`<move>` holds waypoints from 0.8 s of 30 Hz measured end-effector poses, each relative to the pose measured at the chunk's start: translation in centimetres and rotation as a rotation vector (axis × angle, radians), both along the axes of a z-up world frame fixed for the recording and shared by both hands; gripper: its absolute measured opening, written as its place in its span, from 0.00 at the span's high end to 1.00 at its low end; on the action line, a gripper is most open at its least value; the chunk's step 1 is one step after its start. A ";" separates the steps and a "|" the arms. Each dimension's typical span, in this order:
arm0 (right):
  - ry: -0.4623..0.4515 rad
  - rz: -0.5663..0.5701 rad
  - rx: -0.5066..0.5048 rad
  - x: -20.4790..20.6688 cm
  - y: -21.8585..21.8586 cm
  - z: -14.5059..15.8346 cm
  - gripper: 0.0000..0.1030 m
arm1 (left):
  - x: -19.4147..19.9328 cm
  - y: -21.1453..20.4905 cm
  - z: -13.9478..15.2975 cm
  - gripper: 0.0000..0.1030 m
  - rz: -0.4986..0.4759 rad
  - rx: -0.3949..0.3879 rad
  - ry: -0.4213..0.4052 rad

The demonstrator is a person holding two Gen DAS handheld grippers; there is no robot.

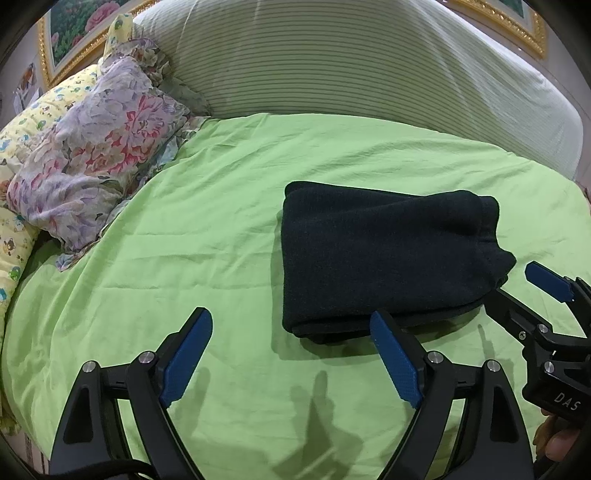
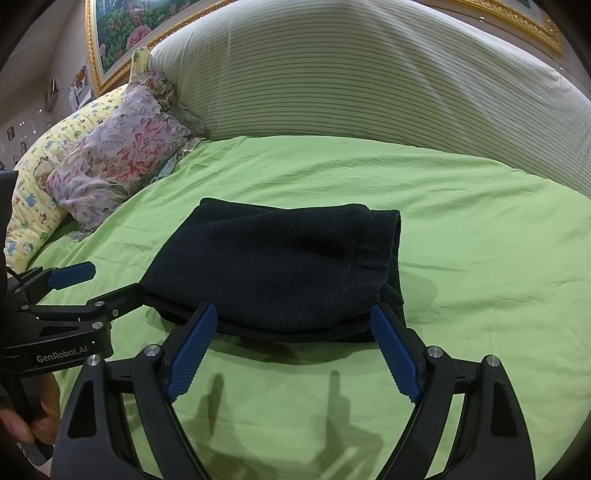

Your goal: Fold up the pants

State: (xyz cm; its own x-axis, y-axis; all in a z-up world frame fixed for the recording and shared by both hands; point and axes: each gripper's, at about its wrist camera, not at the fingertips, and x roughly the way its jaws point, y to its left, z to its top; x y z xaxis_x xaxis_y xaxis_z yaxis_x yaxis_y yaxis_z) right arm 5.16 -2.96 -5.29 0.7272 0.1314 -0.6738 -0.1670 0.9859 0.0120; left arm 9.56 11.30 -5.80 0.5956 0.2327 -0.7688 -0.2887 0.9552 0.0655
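Observation:
The dark navy pants [image 1: 384, 254] lie folded into a compact rectangle on the green bed sheet [image 1: 221, 229]. My left gripper [image 1: 291, 354] is open and empty, just in front of the bundle's near left corner. My right gripper [image 2: 295, 350] is open and empty, its fingertips at the bundle's near edge [image 2: 280, 269]. Each gripper shows in the other's view: the right one at the right edge [image 1: 517, 291], the left one at the left edge [image 2: 99, 284], both open beside the pants.
A floral pillow [image 1: 92, 155] and a yellow cartoon-print pillow [image 1: 22, 125] lie at the left. A large striped bolster [image 1: 351, 62] runs along the back of the bed. Gold-framed pictures [image 2: 122, 33] hang on the wall behind.

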 end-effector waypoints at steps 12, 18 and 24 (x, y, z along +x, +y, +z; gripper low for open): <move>0.006 0.001 0.001 0.1 -0.1 -0.1 0.17 | 0.2 -0.1 -0.4 0.13 -0.012 -0.017 0.026; 0.008 -0.004 0.001 0.1 -0.2 -0.1 0.17 | 0.1 -0.2 -0.5 0.12 -0.011 -0.014 0.031; 0.010 -0.009 0.001 0.0 -0.2 -0.1 0.17 | 0.2 -0.1 -0.6 0.11 -0.017 -0.015 0.037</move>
